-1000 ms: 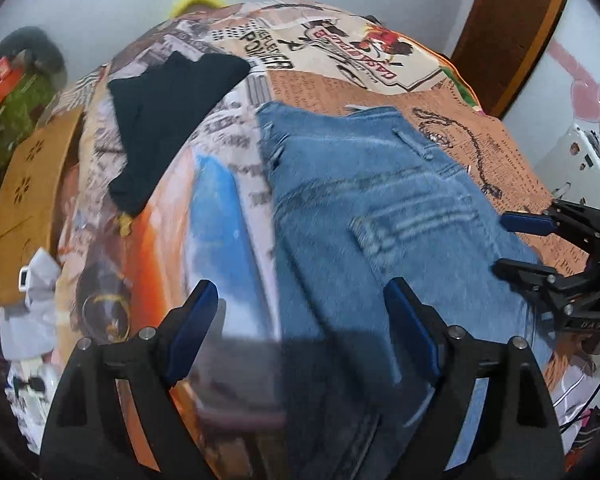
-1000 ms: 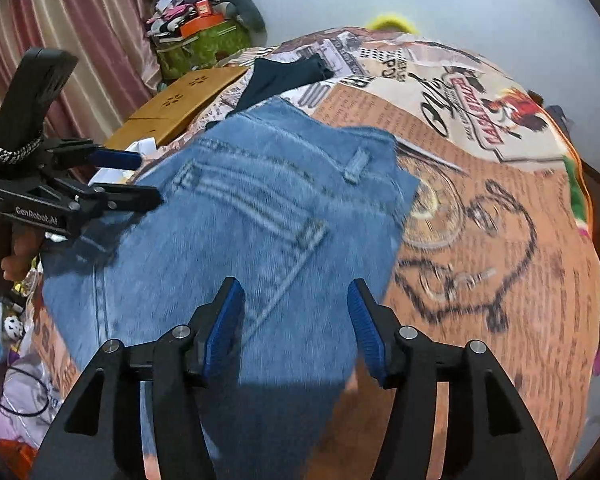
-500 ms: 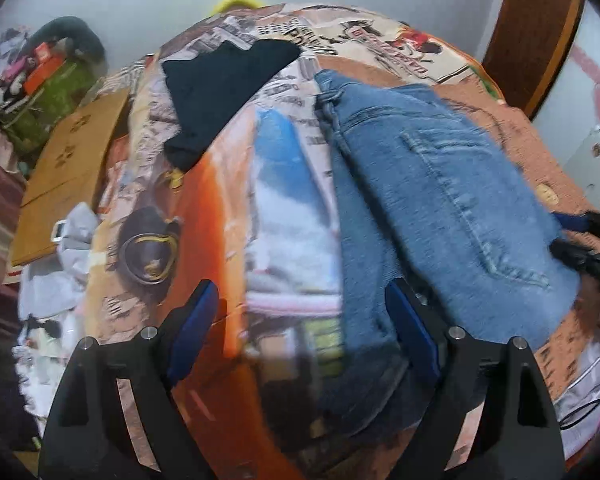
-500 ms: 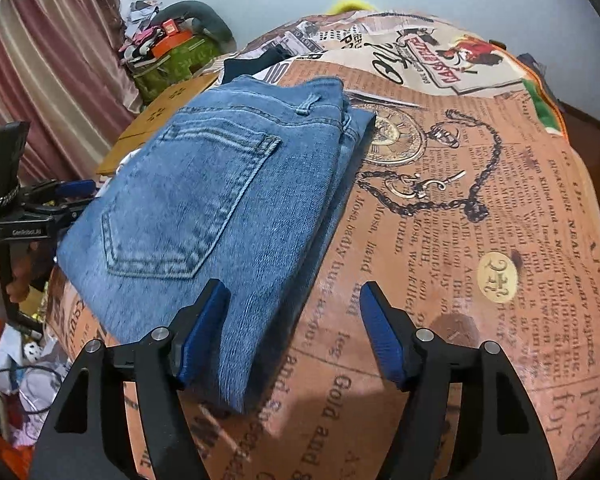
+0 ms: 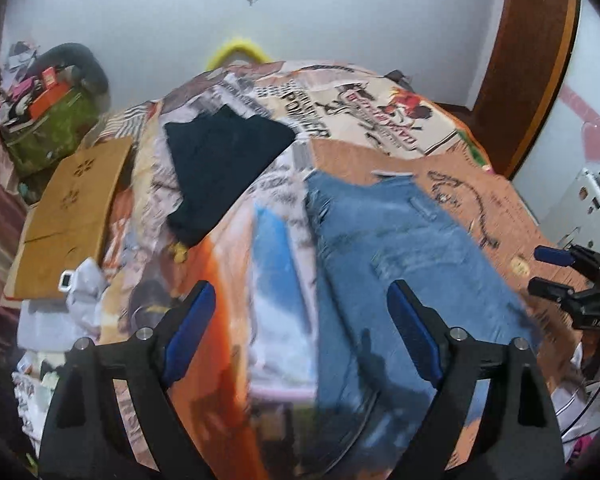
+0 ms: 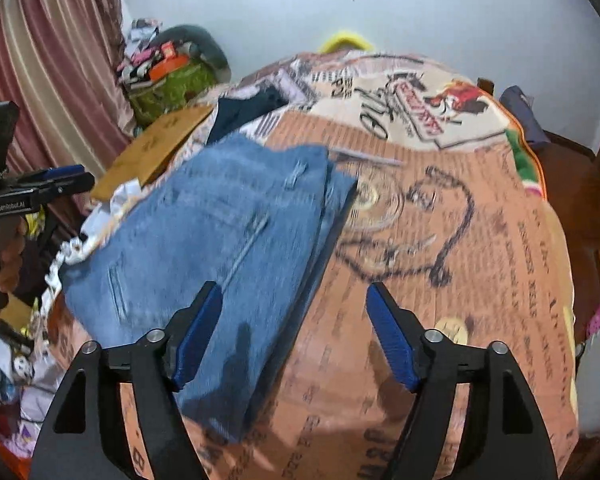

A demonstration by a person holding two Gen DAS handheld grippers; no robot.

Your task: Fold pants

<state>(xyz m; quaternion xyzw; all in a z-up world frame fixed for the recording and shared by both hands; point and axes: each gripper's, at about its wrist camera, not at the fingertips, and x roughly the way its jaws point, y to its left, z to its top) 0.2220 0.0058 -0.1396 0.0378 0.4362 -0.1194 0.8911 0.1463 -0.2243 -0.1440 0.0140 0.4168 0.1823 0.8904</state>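
Jeans (image 6: 204, 248) are lying as a compact stacked rectangle on the printed bedspread (image 6: 480, 240), toward its left side from my right cam; waistband end w/ belt loop points at the far wall, layered edges show along the right side of the stack. Looks to me like the fold is basically done. Several layers, edges roughly lined up, no loose leg hanging out that I can see. Both views are motion-blurred tho, so can't vouch for how neat the near edge is.

Left gripper (image 5: 300, 336): wide open, nothing btwn the jaws, hanging above the jeans (image 5: 400, 264) and the bedspread (image 5: 228, 280) w/ no contact. Right gripper (image 6: 294, 336): jaws have just been opening, now well apart, nothing pinched; the denim sits below the left finger, not btwn the pads.

What's left, imo: maybe a quick pat or tidy of the stack, otherwise just pull back.

Further out: a dark folded garment (image 5: 220, 168) lies near the far left of the bed, apart from the jeans. Cardboard sheet (image 5: 68, 208) beside the bed on the left.
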